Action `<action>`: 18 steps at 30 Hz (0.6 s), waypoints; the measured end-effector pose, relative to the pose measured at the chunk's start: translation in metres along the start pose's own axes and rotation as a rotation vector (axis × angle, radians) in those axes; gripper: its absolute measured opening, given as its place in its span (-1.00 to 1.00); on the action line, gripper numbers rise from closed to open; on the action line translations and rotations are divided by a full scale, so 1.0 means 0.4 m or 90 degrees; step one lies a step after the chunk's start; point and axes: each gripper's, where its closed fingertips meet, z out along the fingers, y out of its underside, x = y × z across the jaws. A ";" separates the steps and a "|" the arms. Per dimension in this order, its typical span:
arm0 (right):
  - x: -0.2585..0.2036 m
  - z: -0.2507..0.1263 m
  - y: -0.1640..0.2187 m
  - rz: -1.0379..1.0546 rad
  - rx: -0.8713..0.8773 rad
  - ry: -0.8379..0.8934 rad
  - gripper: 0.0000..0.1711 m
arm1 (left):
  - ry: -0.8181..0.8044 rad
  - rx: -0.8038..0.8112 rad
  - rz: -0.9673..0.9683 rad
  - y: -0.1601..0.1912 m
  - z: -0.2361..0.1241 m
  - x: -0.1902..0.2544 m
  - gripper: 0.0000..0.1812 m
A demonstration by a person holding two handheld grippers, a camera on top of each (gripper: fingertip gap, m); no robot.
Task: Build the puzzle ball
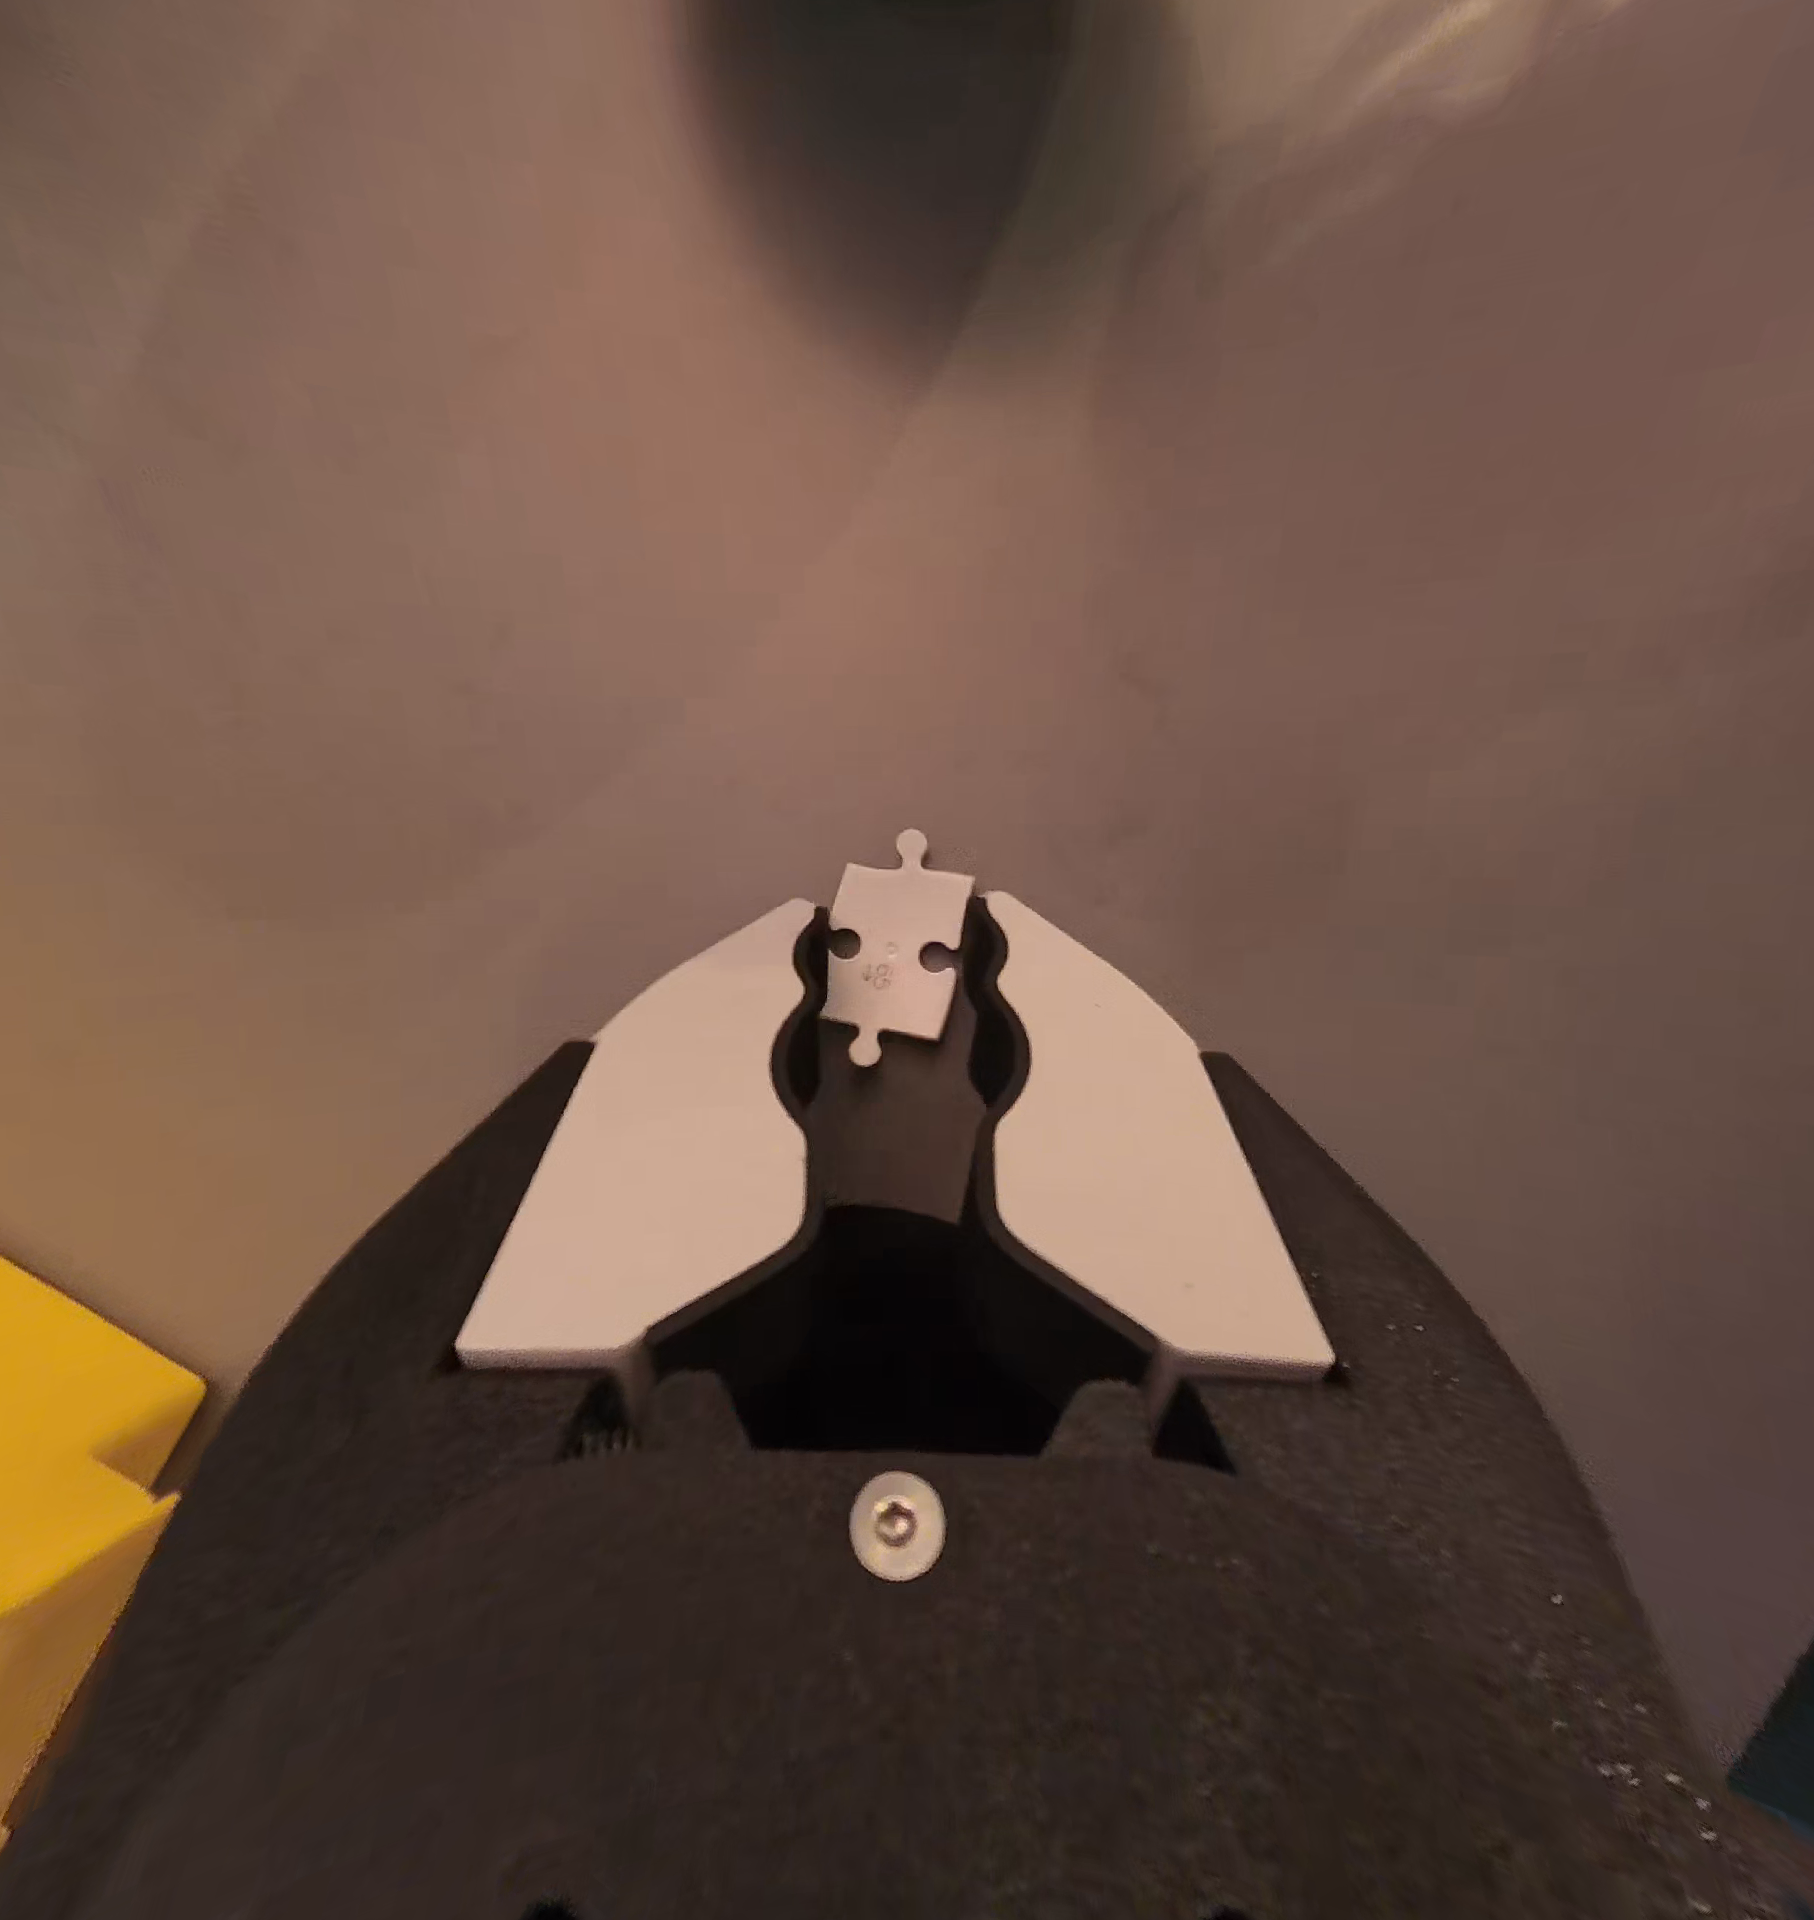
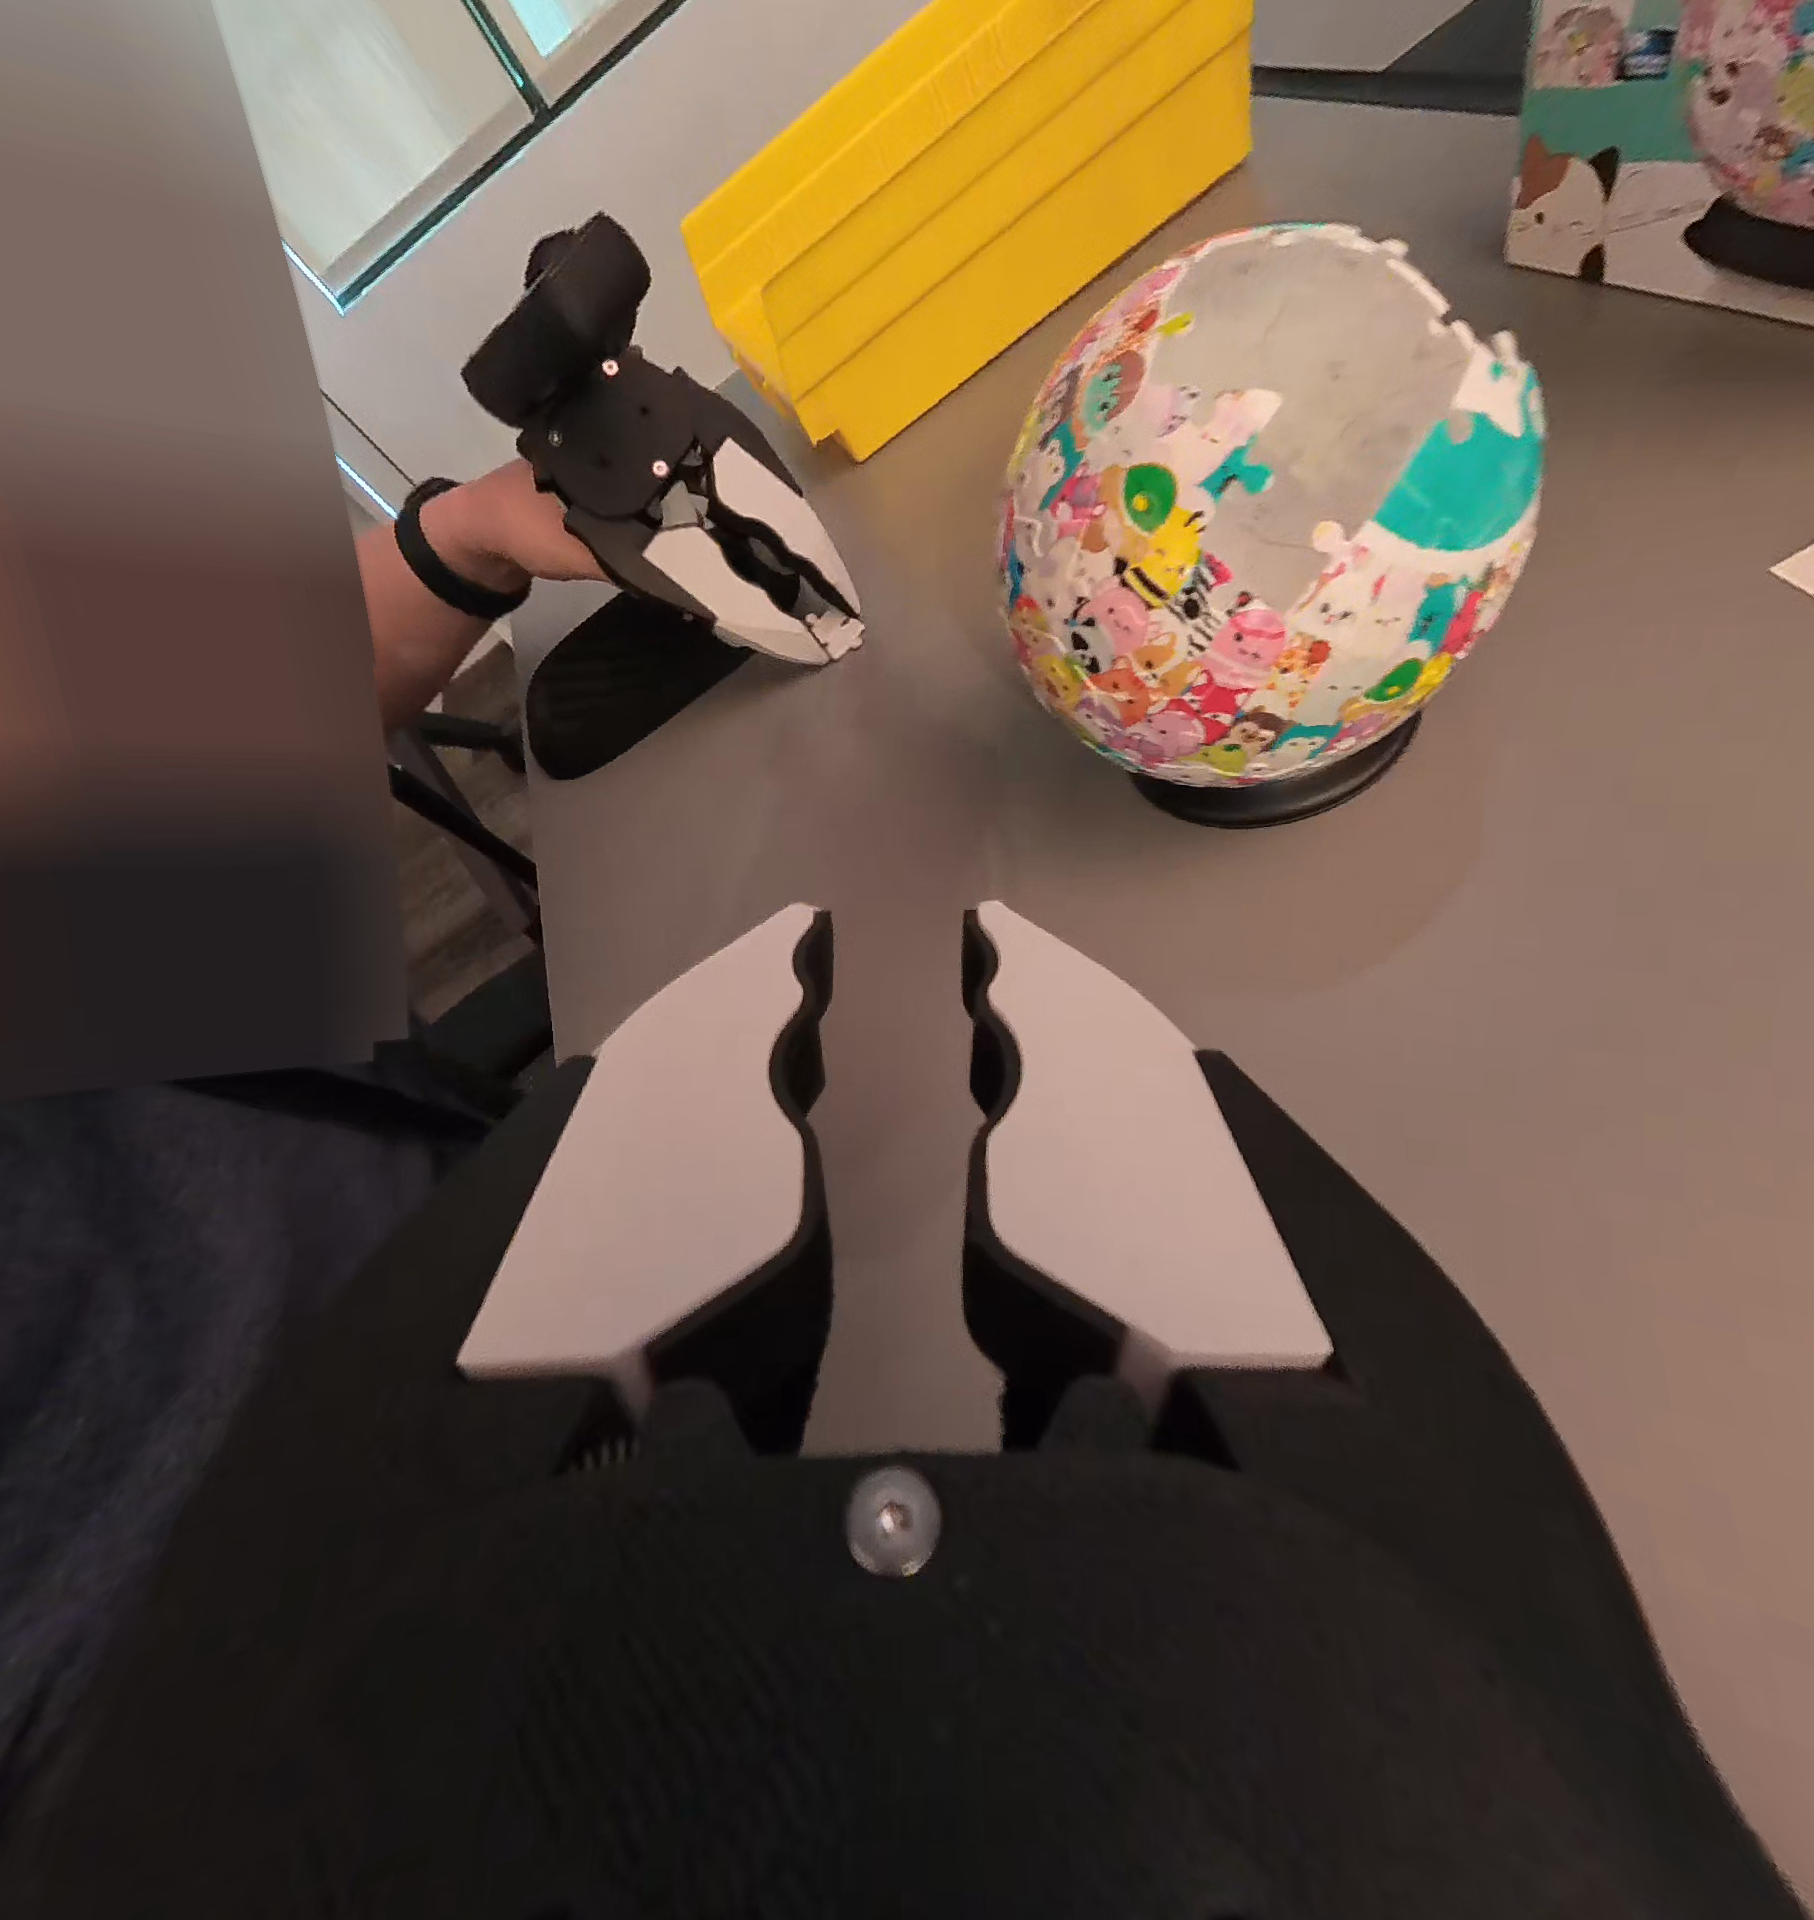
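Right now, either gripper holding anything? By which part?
Left gripper pinches a small grey jigsaw piece by its two side edges, at the fingertips. Right gripper is open, empty.

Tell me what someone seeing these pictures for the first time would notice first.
Most striking is the colourful puzzle ball, half built with a big gap at the top, sitting on a black stand on the grey table. Next, the left gripper pinches a single pale puzzle piece at its fingertips. A yellow bin stands behind the ball, and the right gripper hangs open and empty.
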 end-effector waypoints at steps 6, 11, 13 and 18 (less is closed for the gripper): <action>-0.017 0.057 0.009 -0.037 -0.002 -0.037 -0.71 | 0.026 0.046 -0.014 -0.009 -0.008 0.000 -0.73; -0.003 0.080 -0.010 -0.048 0.025 -0.081 -0.70 | 0.047 0.108 -0.031 -0.031 -0.041 -0.005 -0.73; 0.015 0.085 -0.018 -0.056 0.043 -0.084 -0.70 | 0.053 0.144 -0.042 -0.043 -0.061 -0.009 -0.73; 0.011 0.067 -0.059 -0.160 0.100 -0.127 -0.69 | 0.098 0.250 -0.094 -0.086 -0.109 -0.005 -0.73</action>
